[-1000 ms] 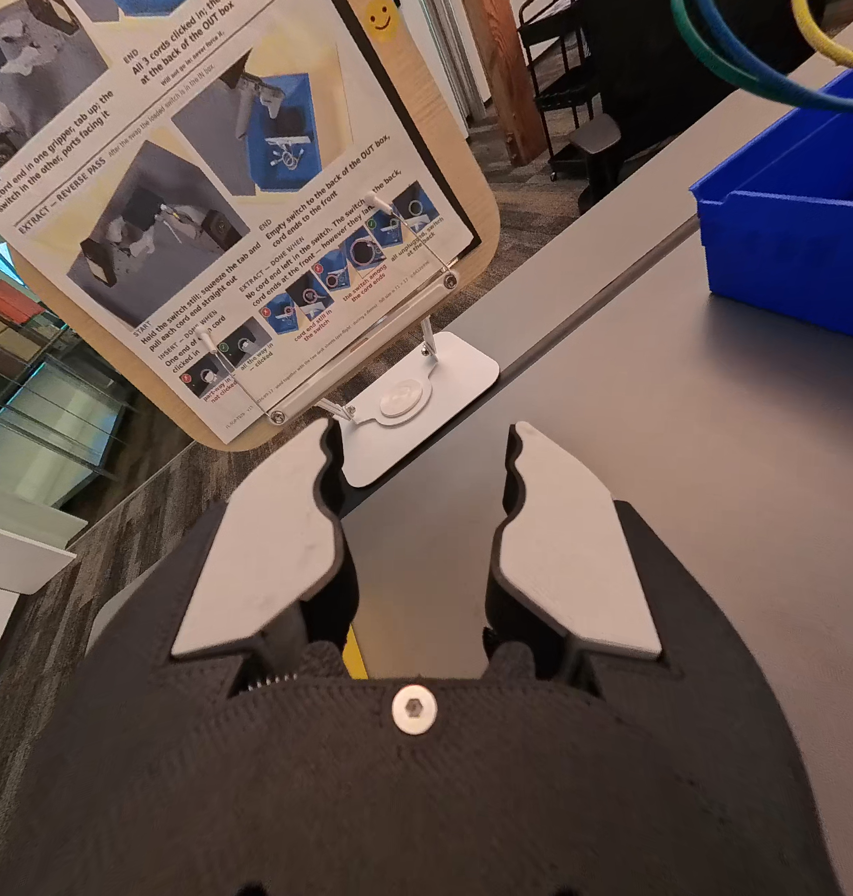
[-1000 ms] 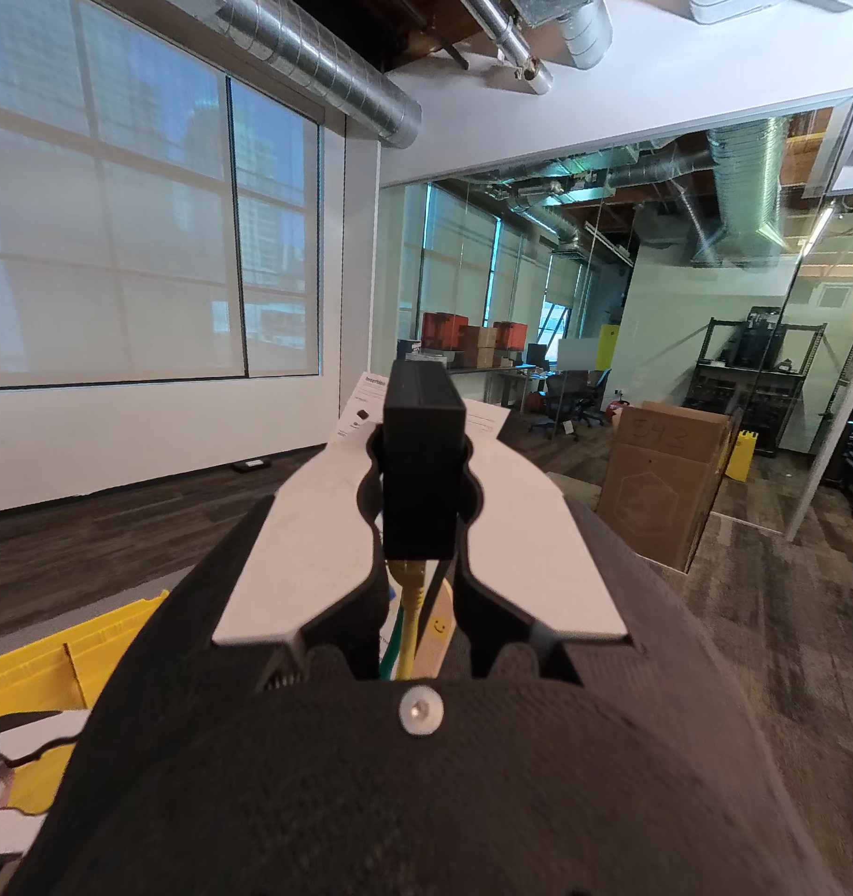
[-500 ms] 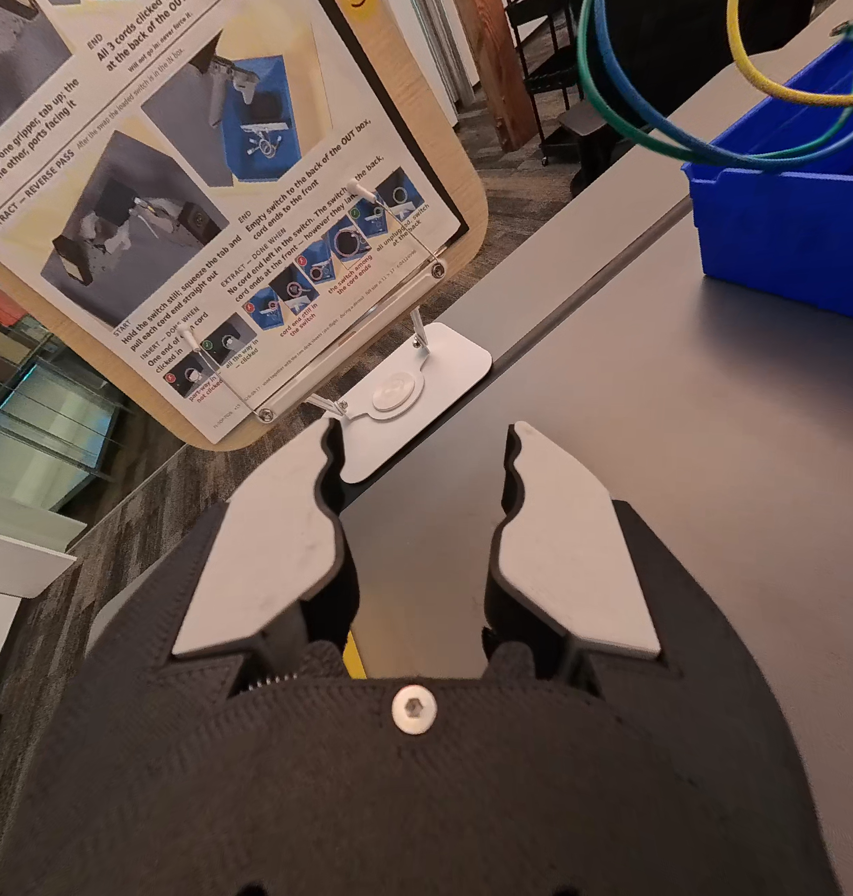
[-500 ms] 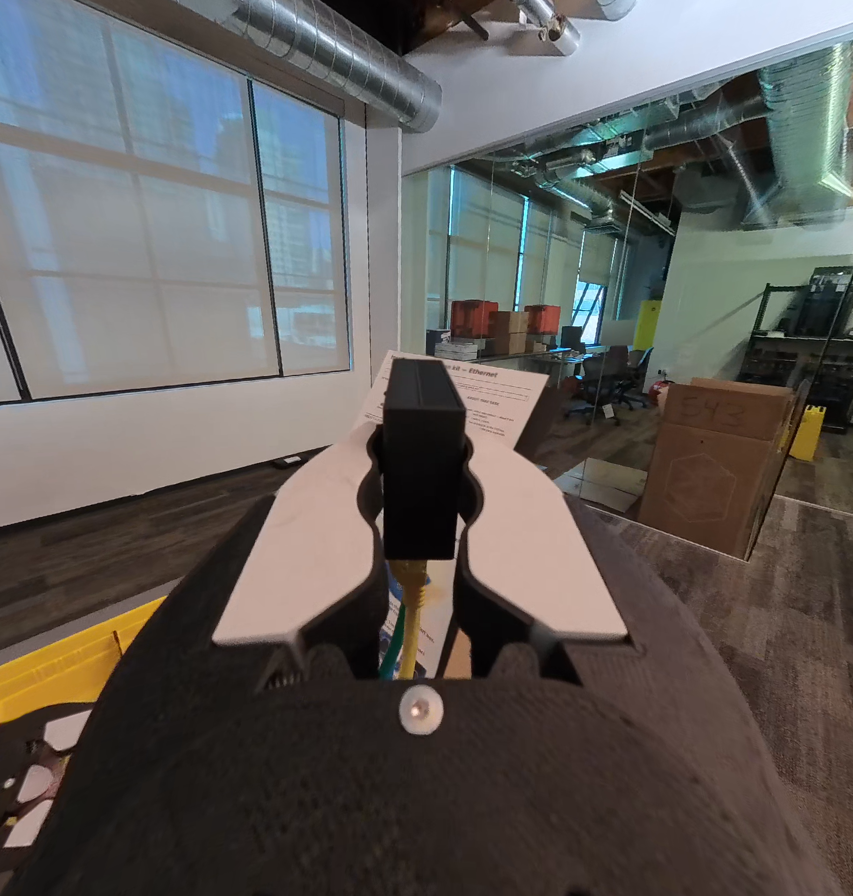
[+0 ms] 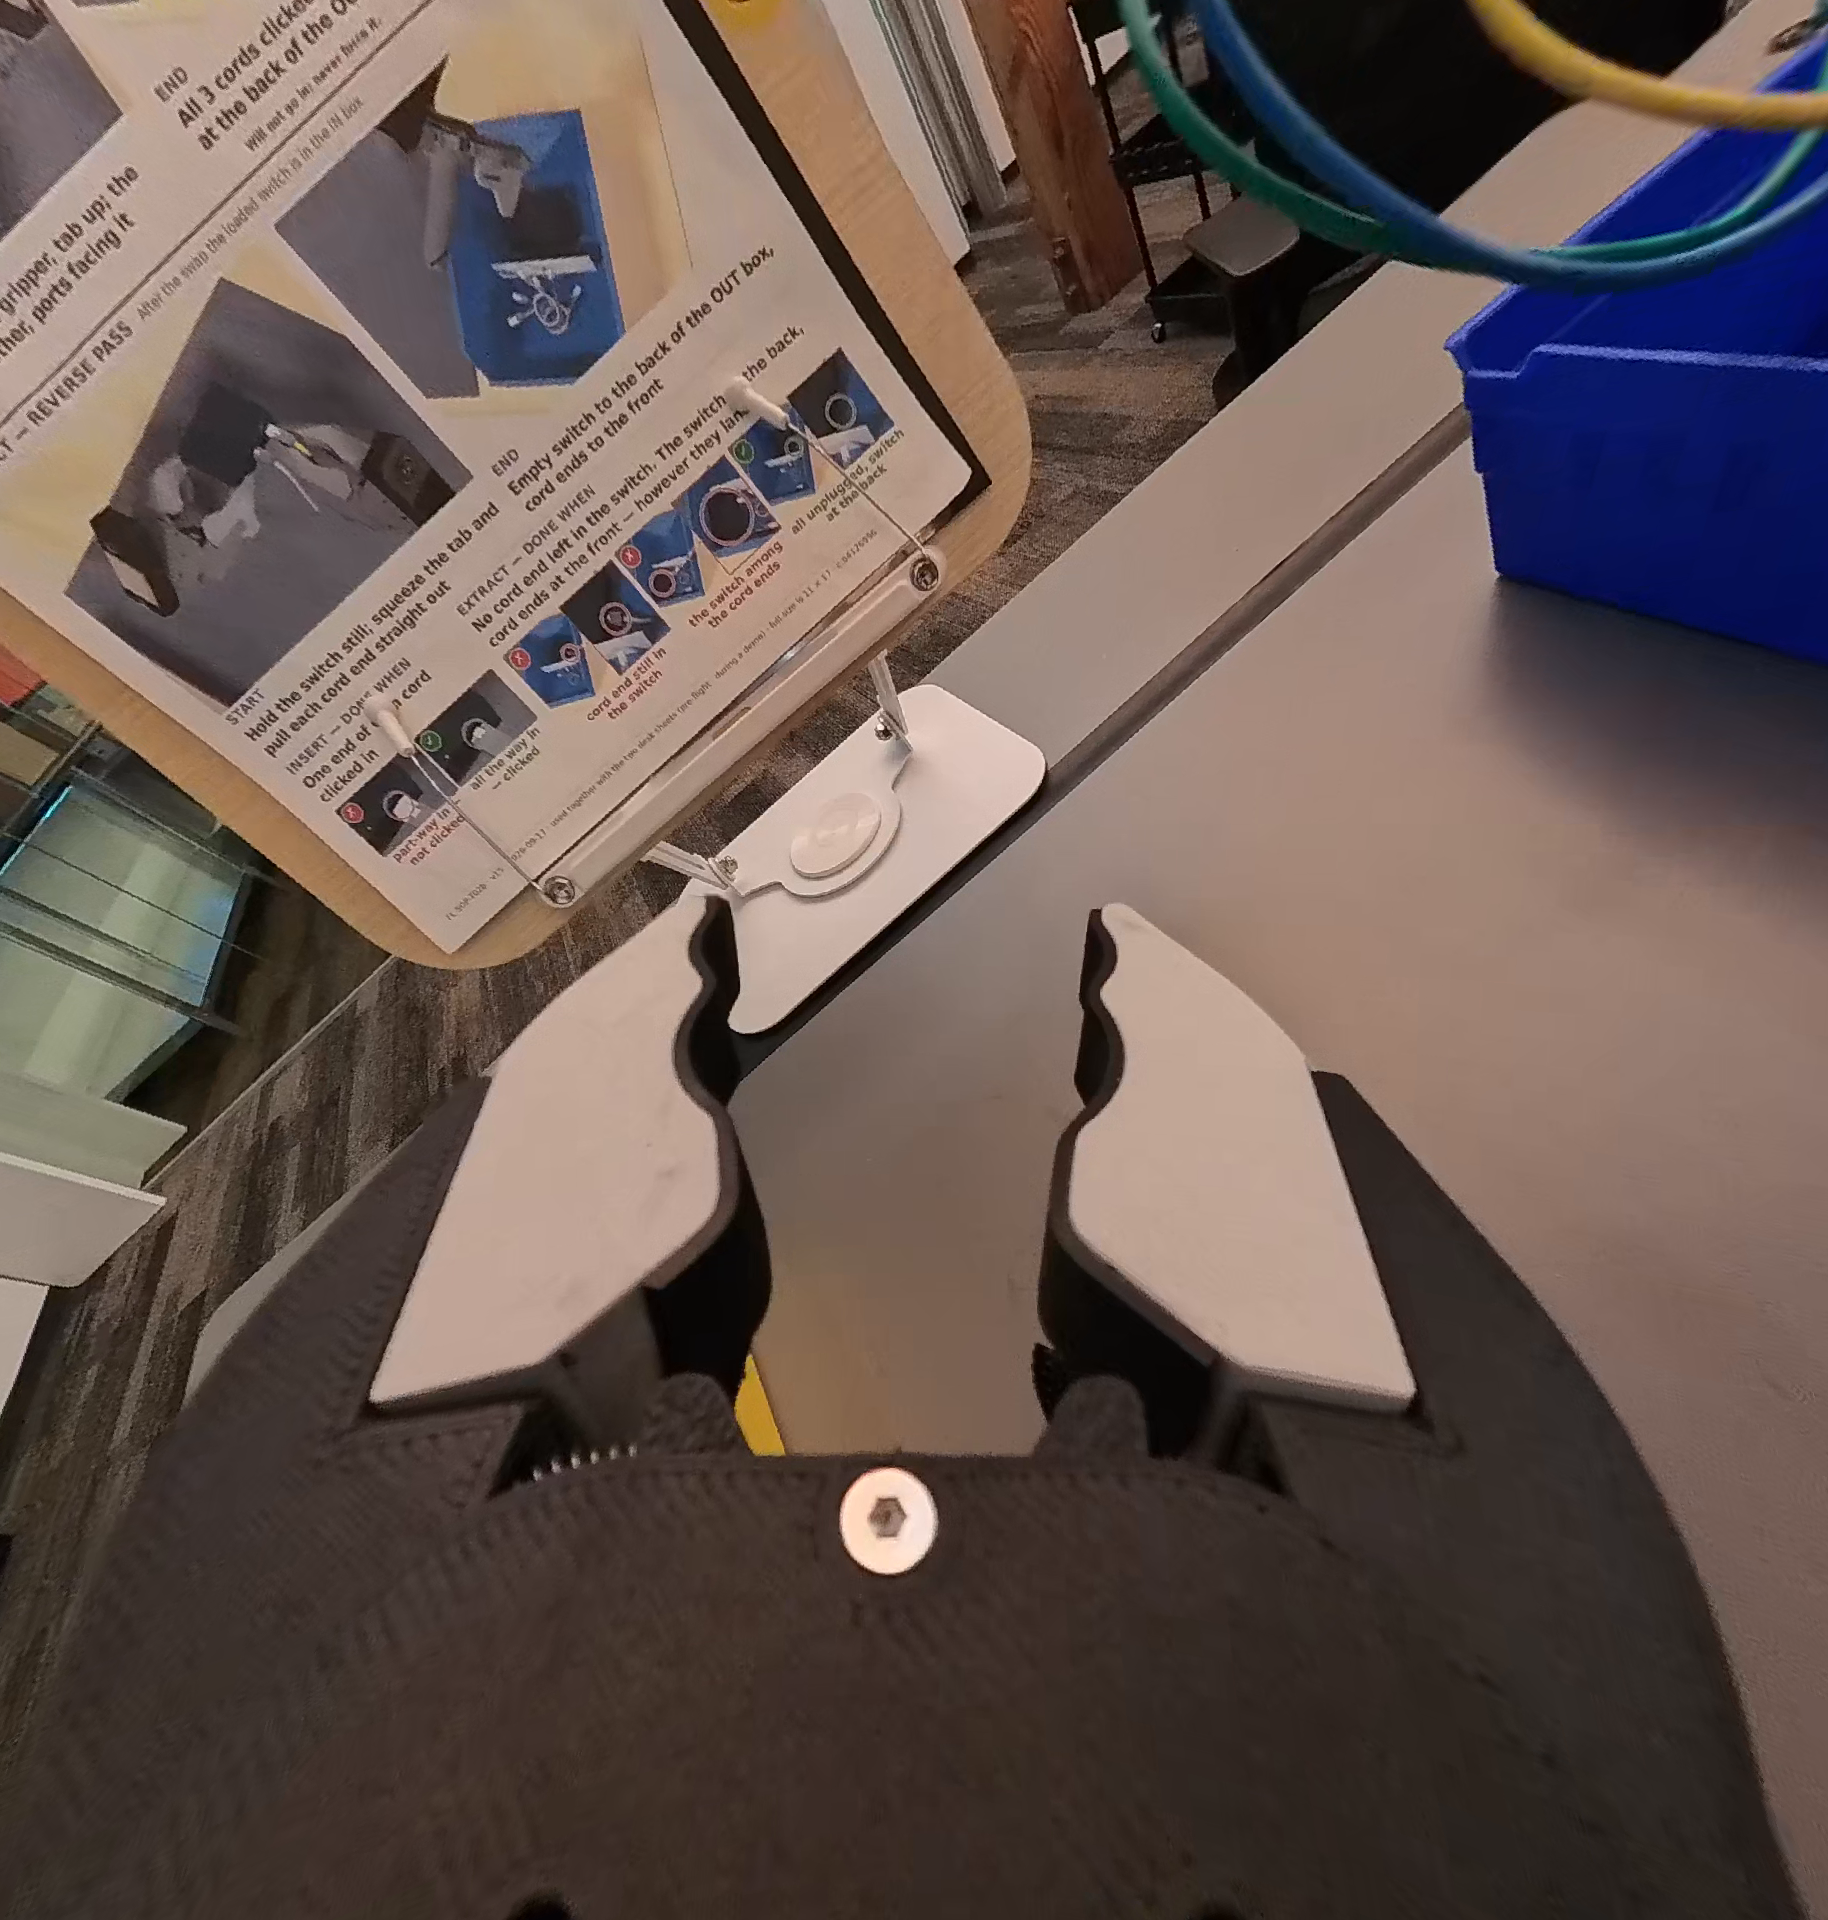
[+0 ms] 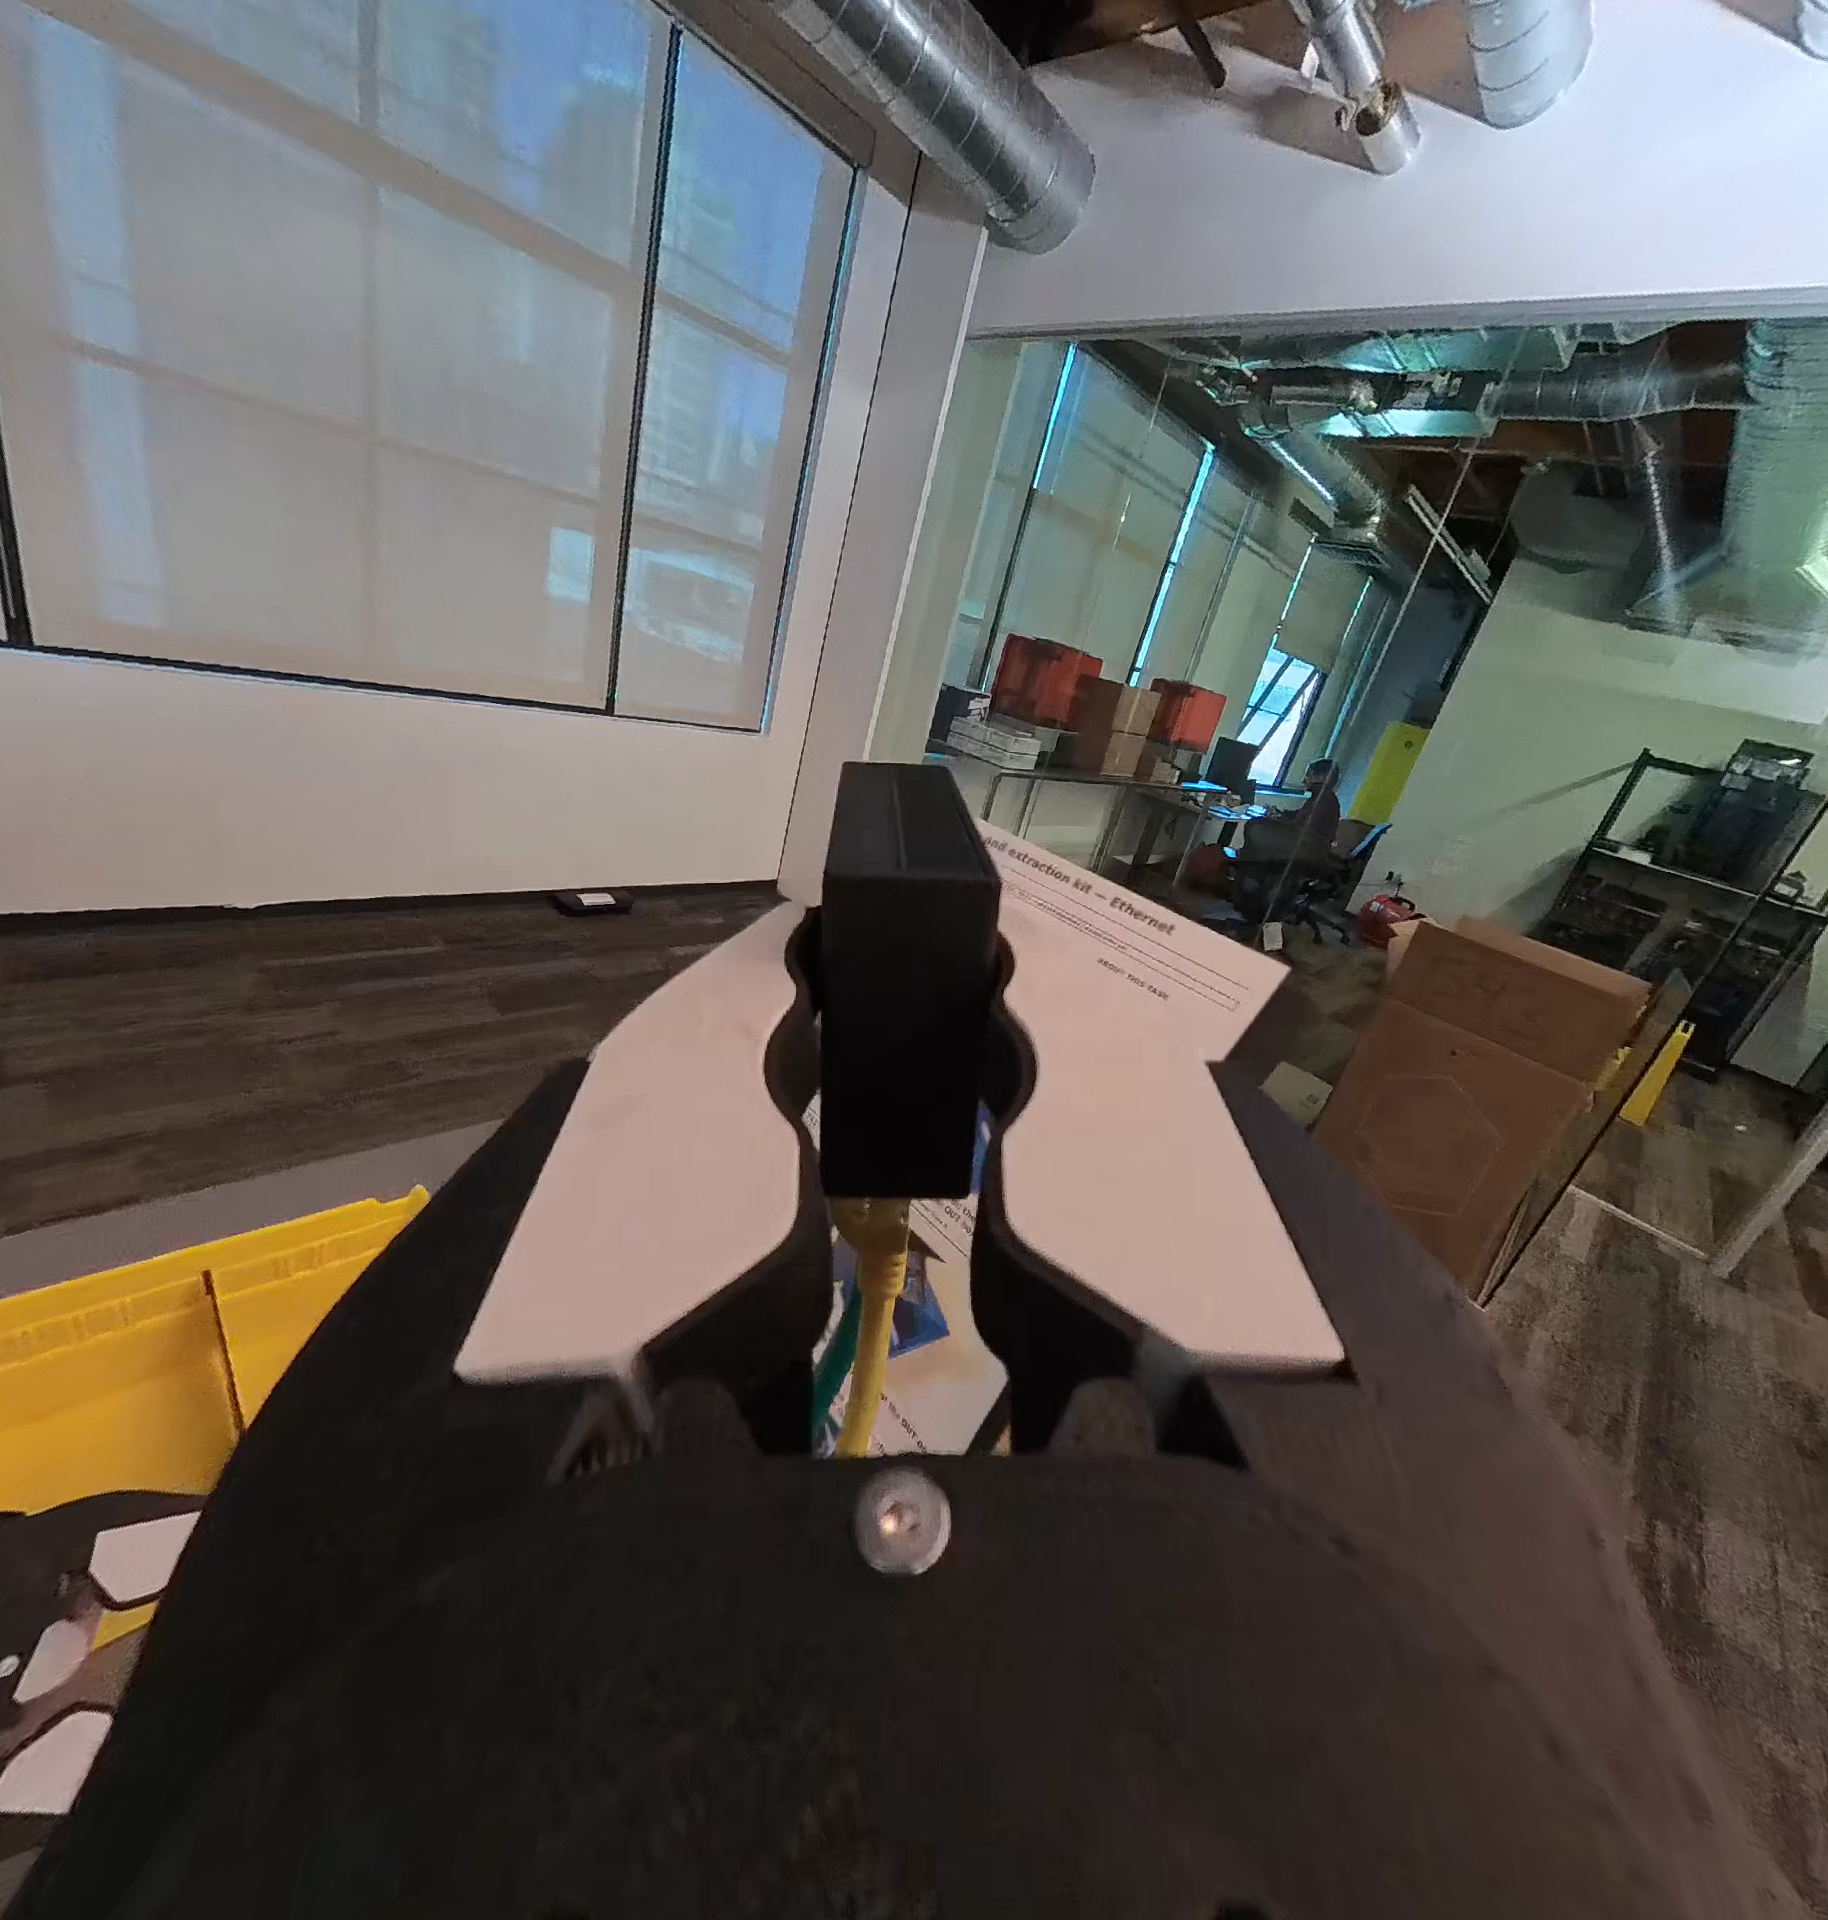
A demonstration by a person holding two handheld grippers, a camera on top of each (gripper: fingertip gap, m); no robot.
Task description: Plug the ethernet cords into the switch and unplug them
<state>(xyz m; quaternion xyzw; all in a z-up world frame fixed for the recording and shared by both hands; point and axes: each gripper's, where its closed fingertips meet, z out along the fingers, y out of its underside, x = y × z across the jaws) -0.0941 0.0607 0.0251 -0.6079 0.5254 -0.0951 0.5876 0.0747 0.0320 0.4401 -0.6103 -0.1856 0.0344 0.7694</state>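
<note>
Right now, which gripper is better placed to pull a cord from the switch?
Left. The left gripper is open and empty; the right gripper is shut on the switch, with the yellow cord plugged in.

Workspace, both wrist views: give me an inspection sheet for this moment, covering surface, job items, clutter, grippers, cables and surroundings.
Surface: grey table, bare ahead of the left gripper.
Job's things: black switch clamped in the right gripper, held above the table; blue bin at the table's far right; yellow bin at lower left of the right wrist view.
Clutter: instruction sheet on a wooden board with a white metal stand.
Grippers: left gripper open, holding nothing; right shut on the switch.
Cables: yellow cord plugged into the switch's near end; green cord and blue cord hang over the blue bin.
Surroundings: office with windows, ceiling ducts, cardboard boxes.
</note>
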